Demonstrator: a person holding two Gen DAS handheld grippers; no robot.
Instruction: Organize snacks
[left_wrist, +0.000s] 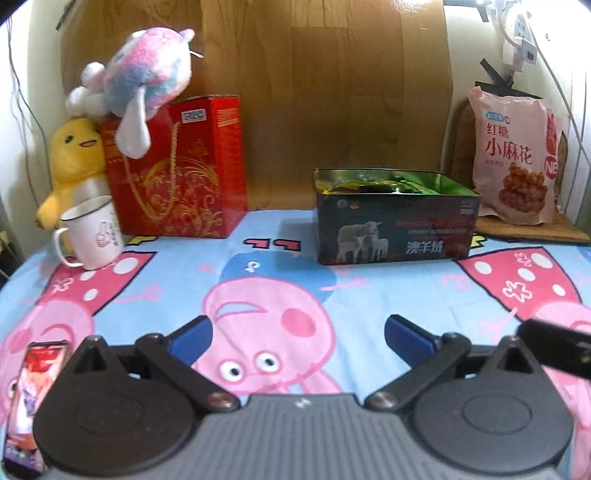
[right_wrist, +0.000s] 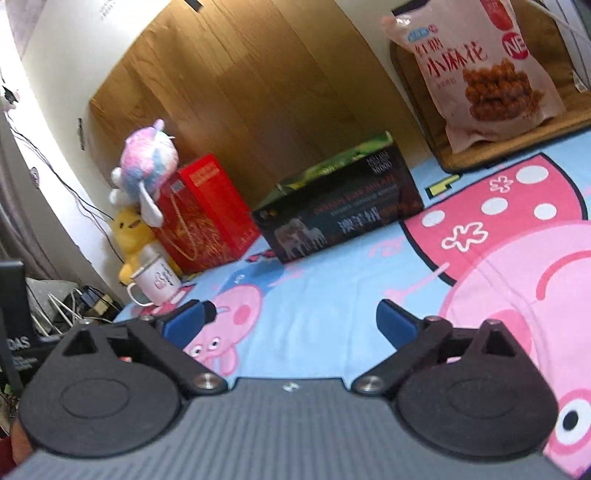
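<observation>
A dark open box (left_wrist: 397, 230) with sheep printed on its side stands at the back of the table and holds several wrapped snacks (left_wrist: 369, 184); it also shows in the right wrist view (right_wrist: 340, 206). A pink snack bag (left_wrist: 515, 155) leans upright behind it on the right, also in the right wrist view (right_wrist: 480, 62). My left gripper (left_wrist: 297, 338) is open and empty, low over the cartoon tablecloth in front of the box. My right gripper (right_wrist: 291, 323) is open and empty, tilted, nearer the table's right side.
A red gift box (left_wrist: 177, 166) stands at the back left with a pastel plush (left_wrist: 144, 85) on it, a yellow plush (left_wrist: 72, 162) and a white mug (left_wrist: 94, 232) beside it. A phone (left_wrist: 29, 398) lies at the front left. A wooden board (left_wrist: 535, 227) lies under the bag.
</observation>
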